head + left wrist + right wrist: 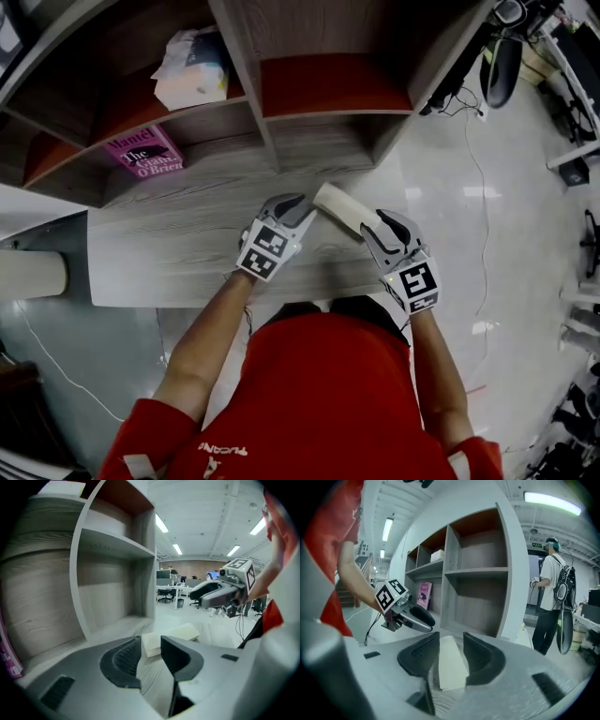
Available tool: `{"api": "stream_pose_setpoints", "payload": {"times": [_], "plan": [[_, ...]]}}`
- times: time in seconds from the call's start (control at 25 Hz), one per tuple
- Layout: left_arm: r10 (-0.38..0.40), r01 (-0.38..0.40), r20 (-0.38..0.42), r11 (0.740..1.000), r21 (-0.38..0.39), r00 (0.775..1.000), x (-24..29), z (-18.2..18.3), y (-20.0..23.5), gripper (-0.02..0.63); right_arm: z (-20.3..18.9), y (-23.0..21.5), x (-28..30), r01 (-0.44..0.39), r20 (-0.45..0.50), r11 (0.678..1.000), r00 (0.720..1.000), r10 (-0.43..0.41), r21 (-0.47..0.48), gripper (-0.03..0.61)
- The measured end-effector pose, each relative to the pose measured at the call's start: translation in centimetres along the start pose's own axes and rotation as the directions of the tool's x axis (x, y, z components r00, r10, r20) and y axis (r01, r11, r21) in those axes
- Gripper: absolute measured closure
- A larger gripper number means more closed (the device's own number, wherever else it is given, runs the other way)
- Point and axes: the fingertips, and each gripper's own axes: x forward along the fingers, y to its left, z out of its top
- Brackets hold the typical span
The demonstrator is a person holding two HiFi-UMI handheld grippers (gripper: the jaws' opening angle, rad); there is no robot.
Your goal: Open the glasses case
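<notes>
A cream glasses case (339, 208) lies closed on a wood-grain desk (178, 244) below a shelf unit (253, 84), its long axis running from 10 o'clock to 4 o'clock in the head view; the left gripper (298, 208) stands at its 9 o'clock end and the right gripper (375, 231) at its 4 o'clock end, both with jaws spread and neither pinching it. The case looks a stiff, light hard shell with a smooth, possibly slippery skin (liable to skate across the desk if pushed from one side only); the sensible hold would be one gripper bracing the base across its narrow width, the other taking the lid's edge along the seam. The right gripper view shows the case lying lengthwise between that gripper's parted jaws, which the head view hides, and a person (551, 597) standing at 3 o'clock; the left gripper view shows only the case's near corner at its jaw tips; no view shows seam or hinge plainly.
</notes>
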Motion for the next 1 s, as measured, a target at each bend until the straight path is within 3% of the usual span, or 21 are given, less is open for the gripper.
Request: {"api": "stream_pose_setpoints", "payload": {"times": [0.36, 0.68, 1.0], "plan": [[-0.032, 0.027, -0.121, 0.999, -0.045, 0.992, 2.9, -2.5, 0.2, 0.481, -4.7, 0.3, 2.2, -0.101, -0.137, 0.995, 0.986, 0.097, -0.021, 0.296], [-0.065, 0.055, -0.211, 0.997, -0.052, 0.975, 4.2, -3.7, -0.3, 0.472, -7.5, 0.8, 3.4, -0.194, -0.242, 0.978, 0.955, 0.171, -0.074, 0.272], [-0.081, 0.068, -0.249, 0.996, -0.062, 0.965, 5.0, -4.2, -0.3, 0.472, -9.7, 0.9, 4.0, -0.23, -0.342, 0.967, 0.922, 0.18, -0.112, 0.264]]}}
